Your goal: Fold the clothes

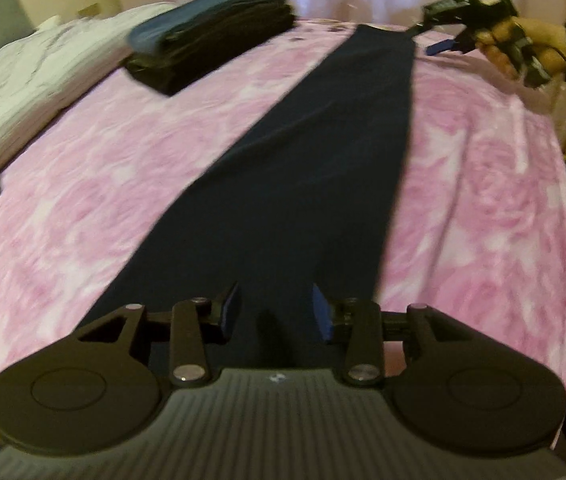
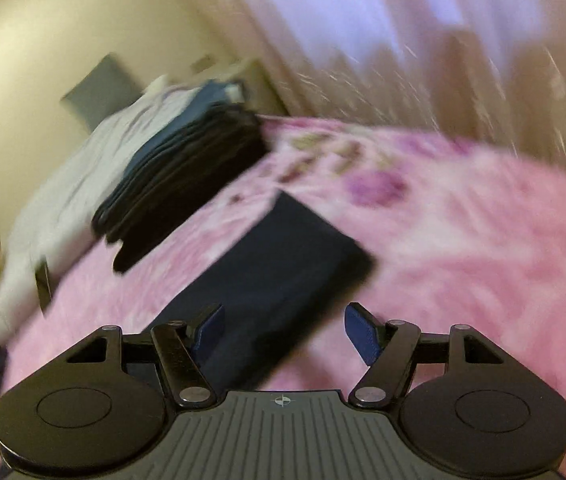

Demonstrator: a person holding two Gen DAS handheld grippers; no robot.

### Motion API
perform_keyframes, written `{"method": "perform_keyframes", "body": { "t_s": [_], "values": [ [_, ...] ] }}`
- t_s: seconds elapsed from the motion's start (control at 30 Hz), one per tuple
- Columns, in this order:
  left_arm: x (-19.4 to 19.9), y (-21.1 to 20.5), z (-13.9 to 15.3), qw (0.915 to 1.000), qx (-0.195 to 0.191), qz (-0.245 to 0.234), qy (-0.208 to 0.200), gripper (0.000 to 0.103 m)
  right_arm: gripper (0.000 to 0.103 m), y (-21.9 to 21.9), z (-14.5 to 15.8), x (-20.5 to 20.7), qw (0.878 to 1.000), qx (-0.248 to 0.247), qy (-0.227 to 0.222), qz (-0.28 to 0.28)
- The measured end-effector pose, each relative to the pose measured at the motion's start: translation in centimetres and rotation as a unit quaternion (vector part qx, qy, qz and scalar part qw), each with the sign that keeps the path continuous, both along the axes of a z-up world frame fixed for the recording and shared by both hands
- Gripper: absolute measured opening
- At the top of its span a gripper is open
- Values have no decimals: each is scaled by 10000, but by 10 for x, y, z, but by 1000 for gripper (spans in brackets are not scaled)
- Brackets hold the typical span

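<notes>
We list one dark garment, a long strip flat on the pink bedspread; its length runs straight away from our left gripper, nearest, jaws parted, empty. Our right gripper, also released, hovers at the far end; folded stack beside.

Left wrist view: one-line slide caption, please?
Open left gripper over a long dark garment on the pink bedspread; folded stack beyond.

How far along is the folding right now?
Done: a stack of folded clothes sits at the far side of the bed. In hand: nothing; a dark garment lies as a long strip, and the left gripper and right gripper are both open above it. Left: folding the strip shorter and stacking it.
</notes>
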State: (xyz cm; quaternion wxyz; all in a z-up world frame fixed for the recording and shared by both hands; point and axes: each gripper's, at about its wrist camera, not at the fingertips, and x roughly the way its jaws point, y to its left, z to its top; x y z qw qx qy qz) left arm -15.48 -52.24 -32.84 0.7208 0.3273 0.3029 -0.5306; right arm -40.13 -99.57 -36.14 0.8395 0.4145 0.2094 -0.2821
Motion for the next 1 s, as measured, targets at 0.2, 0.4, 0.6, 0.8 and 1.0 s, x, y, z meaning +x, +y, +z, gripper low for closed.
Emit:
{"method": "perform_keyframes", "body": {
  "t_s": [0.2, 0.4, 0.6, 0.8, 1.0],
  "values": [
    [-14, -26, -10, 9997, 77, -204, 107, 37, 69, -21, -7, -2, 9981, 383, -452, -148],
    [-12, -13, -8, 9999, 100, 20, 71, 40, 32, -25, -16, 4, 9953, 527, -732, -342],
    [-6, 26, 2, 9980, 10, 627, -76, 40, 11, -10, -16, 3, 9955, 261, -670, -621],
    [0, 87, 24, 9886, -388, 1428, -278, 40, 10, 73, 57, 59, 9859, -1630, -332, 158],
    [3, 150, 40, 9752, -800, 2045, -284, 40, 10, 268, 77, 166, 9000, -3544, -393, 2507]
  ]
}}
